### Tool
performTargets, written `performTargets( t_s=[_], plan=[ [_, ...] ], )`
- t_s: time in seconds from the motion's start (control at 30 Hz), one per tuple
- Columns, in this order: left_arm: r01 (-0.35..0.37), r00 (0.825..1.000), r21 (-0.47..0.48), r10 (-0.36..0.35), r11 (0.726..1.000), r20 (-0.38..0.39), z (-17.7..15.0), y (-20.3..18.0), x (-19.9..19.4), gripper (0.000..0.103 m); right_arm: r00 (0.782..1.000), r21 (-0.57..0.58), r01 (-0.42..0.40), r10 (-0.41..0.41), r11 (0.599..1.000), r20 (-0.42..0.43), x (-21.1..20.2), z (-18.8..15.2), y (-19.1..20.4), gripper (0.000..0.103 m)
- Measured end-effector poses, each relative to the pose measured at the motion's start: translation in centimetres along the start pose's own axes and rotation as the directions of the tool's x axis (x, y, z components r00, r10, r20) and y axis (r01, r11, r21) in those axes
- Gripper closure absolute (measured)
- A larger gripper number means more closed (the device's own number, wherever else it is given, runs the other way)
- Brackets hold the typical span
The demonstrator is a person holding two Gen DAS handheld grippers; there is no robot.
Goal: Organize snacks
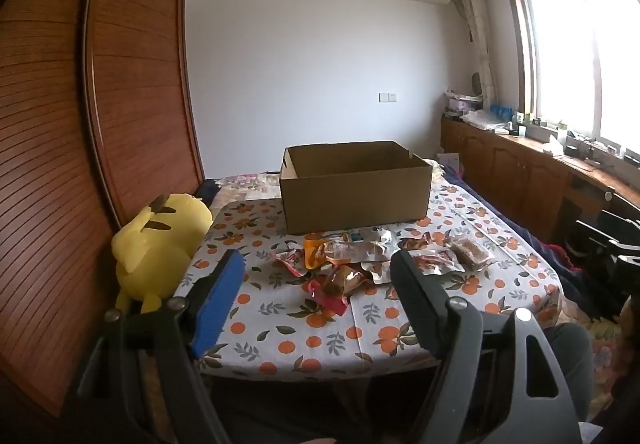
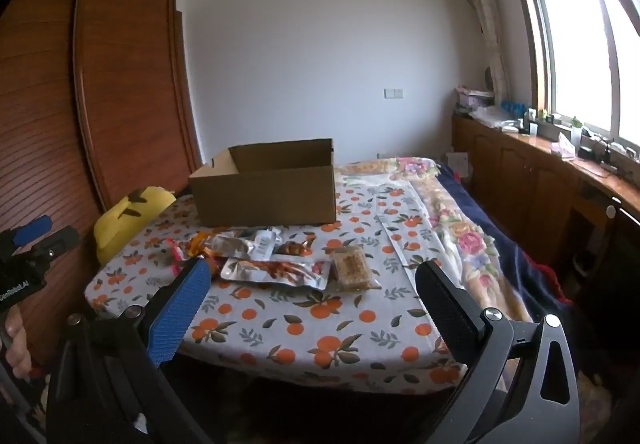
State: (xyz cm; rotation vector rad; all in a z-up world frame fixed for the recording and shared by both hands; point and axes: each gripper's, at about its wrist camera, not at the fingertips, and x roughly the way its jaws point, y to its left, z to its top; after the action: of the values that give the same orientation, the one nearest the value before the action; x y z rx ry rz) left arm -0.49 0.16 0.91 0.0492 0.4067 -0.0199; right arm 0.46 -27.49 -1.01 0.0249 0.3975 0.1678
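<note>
Before box [image 1: 356, 200] — snacks [image 1: 352, 258] heaped.

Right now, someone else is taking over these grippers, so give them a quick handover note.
Left claw: open, empty, held short of the table.
Right claw: open, empty, also held back.
Snack packets lie in a loose pile on the orange-print tablecloth, in front of the open cardboard box.
Done: nothing that shows; the box's floor is hidden.
Left: move the packets, including the clear-wrapped brown bar, presumably into the box.

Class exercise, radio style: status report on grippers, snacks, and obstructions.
Left gripper open, right gripper open, both empty. Snack packets piled before cardboard box. Nothing blocking.
</note>
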Motion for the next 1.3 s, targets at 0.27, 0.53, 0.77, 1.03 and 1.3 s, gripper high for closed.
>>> performTargets(
  t_s=[0.27,0.53,0.77,1.03,1.3],
  plan=[
    [0.001,1.000,0.007,-0.001,1.000,0.003,0.26,-0.08,-0.25,0.027,1.000,0.001,0.001,-0.001,1.000,-0.003,-0.09,-0.28,-0.59,0.000],
    [0.002,1.000,0.008,-0.002,1.000,0.004,0.12,-0.30,-0.35,0.027,1.000,0.000,-0.006,0.006,1.000,-0.004,0.06,-0.39,-0.46,0.000],
    [0.002,1.000,0.008,-0.002,1.000,0.005,0.12,-0.32,-0.45,0.027,1.000,-0.003,-0.003,0.003,1.000,-0.007,0.13,-0.42,-0.49,0.000],
    [0.002,1.000,0.008,-0.002,1.000,0.004,0.08,-0.39,-0.55,0.027,1.000,-0.001,0.000,0.000,1.000,-0.012,0.03,-0.57,-0.77,0.000],
    [0.002,1.000,0.009,-0.002,1.000,0.004,-0.03,-0.38,-0.52,0.027,1.000,-0.003,0.000,0.000,1.000,-0.013,-0.02,-0.57,-0.79,0.000]
  ],
)
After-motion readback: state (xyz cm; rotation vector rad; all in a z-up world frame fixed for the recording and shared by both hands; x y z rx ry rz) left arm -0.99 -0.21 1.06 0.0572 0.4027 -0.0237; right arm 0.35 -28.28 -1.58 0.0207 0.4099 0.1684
